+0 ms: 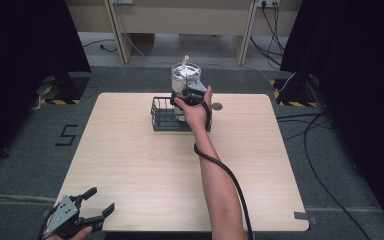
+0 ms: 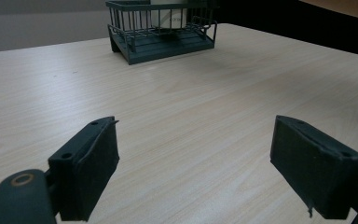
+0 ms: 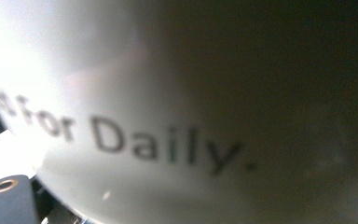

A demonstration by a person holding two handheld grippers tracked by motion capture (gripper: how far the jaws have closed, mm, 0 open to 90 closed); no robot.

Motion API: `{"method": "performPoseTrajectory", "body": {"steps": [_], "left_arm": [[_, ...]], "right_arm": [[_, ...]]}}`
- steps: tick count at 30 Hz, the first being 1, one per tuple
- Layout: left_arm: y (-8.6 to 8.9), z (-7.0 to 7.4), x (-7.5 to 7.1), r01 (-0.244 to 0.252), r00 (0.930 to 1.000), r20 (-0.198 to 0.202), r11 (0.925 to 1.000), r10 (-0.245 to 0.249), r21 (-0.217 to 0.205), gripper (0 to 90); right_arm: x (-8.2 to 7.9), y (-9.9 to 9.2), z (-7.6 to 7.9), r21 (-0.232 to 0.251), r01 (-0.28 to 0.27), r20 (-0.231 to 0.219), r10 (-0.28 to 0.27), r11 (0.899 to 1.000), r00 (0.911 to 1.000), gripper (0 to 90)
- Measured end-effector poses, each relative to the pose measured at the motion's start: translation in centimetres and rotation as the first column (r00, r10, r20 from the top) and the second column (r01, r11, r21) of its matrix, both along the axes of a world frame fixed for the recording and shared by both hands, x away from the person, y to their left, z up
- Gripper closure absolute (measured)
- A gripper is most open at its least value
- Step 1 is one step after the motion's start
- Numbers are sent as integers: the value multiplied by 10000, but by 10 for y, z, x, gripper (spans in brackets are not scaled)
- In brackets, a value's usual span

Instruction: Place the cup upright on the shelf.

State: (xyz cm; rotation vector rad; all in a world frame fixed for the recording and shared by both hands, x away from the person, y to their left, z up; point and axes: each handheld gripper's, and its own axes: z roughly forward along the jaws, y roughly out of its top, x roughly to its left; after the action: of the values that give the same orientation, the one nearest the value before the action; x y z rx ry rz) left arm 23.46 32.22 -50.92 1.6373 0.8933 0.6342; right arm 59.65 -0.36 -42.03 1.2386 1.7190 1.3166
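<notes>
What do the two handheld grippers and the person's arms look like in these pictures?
Both the left gripper and the right gripper are black with grey three-cornered top plates. The left one's flat rectangular pads are dark. A thick black cable trails along the bare, sleeveless right forearm.

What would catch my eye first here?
A tall white cup with a straw-like stick stands in the dark wire basket at the table's far edge, with the right gripper pressed against it. Near the front left corner, the left gripper waits with jaws wide apart.
</notes>
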Motion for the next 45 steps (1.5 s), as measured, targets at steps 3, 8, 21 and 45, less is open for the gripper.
{"method": "performPoseTrajectory", "body": {"steps": [3, 8, 21, 45], "left_arm": [[0, 0, 0, 0, 10000, 0, 10000, 0, 2, 145], [0, 0, 0, 10, 10000, 3, 10000, -10, 16, 145], [0, 1, 0, 52, 10000, 27, 9999, -52, 89, 145], [-1, 1, 0, 46, 10000, 63, 9999, -46, 117, 145]], "right_arm": [[0, 2, -2, 8, -53, -31, 53, 10000, 10000, 95], [0, 3, -3, -88, -91, 10, 92, 9999, 10000, 95], [-4, 6, -6, -168, -119, 264, 123, 9998, 9996, 70], [-22, -1, -3, -222, -219, 363, 227, 9995, 9991, 33]]}}
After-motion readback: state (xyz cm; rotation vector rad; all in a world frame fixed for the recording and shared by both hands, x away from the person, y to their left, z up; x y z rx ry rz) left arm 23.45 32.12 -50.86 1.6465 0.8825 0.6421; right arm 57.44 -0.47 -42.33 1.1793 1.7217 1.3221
